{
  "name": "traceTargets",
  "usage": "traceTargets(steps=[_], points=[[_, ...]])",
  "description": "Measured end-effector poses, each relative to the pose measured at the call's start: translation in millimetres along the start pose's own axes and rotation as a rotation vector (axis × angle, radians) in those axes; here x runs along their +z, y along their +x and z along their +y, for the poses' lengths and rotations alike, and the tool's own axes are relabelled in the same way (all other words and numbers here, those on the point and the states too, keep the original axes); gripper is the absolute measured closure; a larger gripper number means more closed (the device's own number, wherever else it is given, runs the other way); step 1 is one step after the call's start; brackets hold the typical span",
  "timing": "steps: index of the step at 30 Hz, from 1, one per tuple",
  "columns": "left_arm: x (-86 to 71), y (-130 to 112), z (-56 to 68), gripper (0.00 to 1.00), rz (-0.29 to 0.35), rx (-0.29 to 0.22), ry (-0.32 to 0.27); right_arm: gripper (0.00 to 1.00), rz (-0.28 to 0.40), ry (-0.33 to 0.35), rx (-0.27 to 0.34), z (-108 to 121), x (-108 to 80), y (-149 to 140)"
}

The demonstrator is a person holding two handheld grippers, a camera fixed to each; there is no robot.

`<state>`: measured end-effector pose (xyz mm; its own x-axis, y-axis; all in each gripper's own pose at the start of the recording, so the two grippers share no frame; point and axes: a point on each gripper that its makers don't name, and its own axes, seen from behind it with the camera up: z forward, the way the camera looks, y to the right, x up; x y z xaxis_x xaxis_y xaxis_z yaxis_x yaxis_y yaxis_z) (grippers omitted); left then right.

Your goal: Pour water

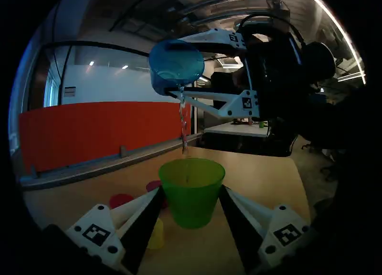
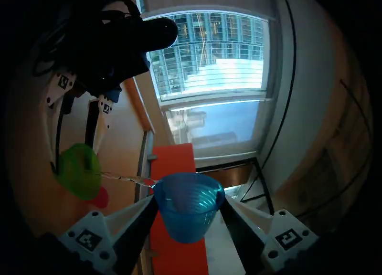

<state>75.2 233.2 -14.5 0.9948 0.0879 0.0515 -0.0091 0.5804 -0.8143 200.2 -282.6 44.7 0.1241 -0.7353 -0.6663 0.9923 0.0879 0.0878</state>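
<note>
Water [image 1: 183,122] falls in a thin stream from the blue cup [image 1: 175,67], tipped on its side and pinched by the right gripper [image 2: 189,199], straight down into the upright green cup [image 1: 192,198], clamped between the fingers of the left gripper [image 1: 191,190] directly below.

The tilted cup [image 1: 175,67] is hanging above the upright cup [image 1: 192,191]; small cups [image 1: 120,199] are sitting left of it on the bench [image 1: 267,179].

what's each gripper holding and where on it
Left gripper grips the green plastic cup by its sides; right gripper grips the tilted blue plastic cup by its sides.
</note>
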Motion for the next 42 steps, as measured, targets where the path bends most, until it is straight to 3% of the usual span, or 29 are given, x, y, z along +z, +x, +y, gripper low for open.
traceTargets(steps=[42], points=[[5.5, 1, 2.3, 0.19, 0.0, 0.001, 0.002, 0.1, -0.004, -0.05, -0.219, 7, -4.4, 16]])
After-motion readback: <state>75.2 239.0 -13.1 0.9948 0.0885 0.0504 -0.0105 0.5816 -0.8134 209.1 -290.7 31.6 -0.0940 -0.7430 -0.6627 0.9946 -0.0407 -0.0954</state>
